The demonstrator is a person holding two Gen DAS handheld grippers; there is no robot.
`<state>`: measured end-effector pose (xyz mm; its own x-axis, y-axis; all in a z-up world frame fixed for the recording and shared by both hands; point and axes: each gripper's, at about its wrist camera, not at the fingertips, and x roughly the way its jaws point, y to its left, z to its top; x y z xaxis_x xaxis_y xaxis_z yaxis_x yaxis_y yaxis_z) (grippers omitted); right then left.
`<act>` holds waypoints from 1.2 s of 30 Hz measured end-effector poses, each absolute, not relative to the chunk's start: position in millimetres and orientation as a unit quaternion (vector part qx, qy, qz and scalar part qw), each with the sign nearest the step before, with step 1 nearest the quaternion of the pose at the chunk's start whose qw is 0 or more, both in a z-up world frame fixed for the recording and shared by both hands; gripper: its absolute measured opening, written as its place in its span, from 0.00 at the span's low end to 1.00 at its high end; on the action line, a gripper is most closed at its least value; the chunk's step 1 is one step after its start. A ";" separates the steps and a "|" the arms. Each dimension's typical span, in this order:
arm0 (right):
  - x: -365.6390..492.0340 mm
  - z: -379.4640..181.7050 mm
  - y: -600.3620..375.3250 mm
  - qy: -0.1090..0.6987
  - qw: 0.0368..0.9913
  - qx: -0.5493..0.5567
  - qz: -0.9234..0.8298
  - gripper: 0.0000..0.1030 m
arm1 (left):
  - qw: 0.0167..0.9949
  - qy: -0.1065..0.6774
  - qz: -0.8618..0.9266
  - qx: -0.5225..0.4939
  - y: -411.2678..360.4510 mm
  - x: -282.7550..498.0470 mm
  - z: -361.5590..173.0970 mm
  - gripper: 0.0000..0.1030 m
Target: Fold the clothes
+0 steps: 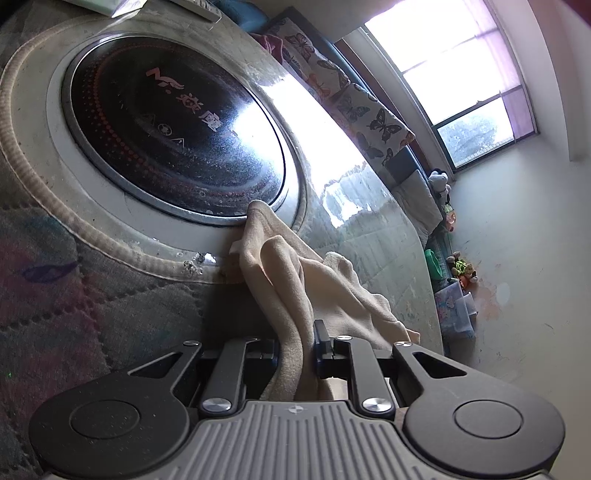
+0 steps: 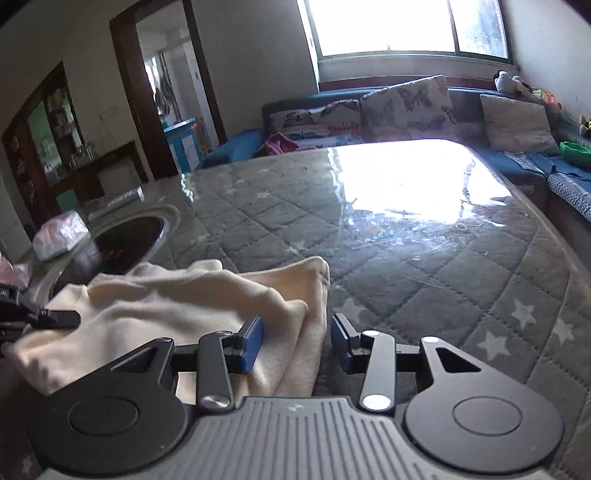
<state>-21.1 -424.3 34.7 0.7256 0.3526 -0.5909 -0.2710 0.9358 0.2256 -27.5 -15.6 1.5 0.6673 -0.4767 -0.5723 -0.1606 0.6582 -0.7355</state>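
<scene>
**One cream cloth between two grippers on the quilted table**

While the left gripper (image 1: 297, 350) has its two black fingers closed on a bunched fold of the cream fleece cloth (image 1: 291, 280), the right gripper (image 2: 297, 341) stands with its two blue-padded fingers (image 2: 252, 343) apart, the cloth's edge lying between them and against the left pad only. Only one garment is in play: that single cloth, crumpled in soft ridges near the table's near edge, one corner reaching the rim of the round black glass cooktop (image 1: 173, 125) set into the table. The right wrist view shows the left gripper's black tip at the cloth's far-left side.

One table (image 2: 424, 266) carries everything: a grey quilted cover with pale stars under a clear glossy sheet that throws back strong glare from the window (image 2: 384, 26). One braided beige ring circles the cooktop. Toward the table's far left corner sit one white wrapped packet (image 2: 61, 236) and one silvery roll (image 2: 122, 199).

Beyond the far edge runs a blue sofa (image 2: 236, 147) with two butterfly-print cushions (image 2: 406, 103), one plain pale cushion (image 2: 517, 122) and one pink cloth heap (image 2: 279, 142). Soft toys crowd the sill corner, though their count cannot be told. One dark-framed doorway (image 2: 162, 85) opens at the left.
</scene>
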 end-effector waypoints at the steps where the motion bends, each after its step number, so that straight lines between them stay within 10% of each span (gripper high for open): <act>1: -21.5 34.5 -425.3 0.329 0.926 0.068 0.170 0.38 | 0.820 0.396 -0.097 -0.401 -15.6 -28.2 1.6 0.17; 7: -26.2 36.1 -422.2 0.323 0.926 0.075 0.181 0.10 | 0.831 0.395 -0.093 -0.380 -20.6 -27.7 6.6 0.17; 36: -72.4 101.1 -552.0 0.246 0.969 0.003 -0.003 0.09 | 0.831 0.411 -0.268 -0.261 -224.1 32.1 43.9 0.16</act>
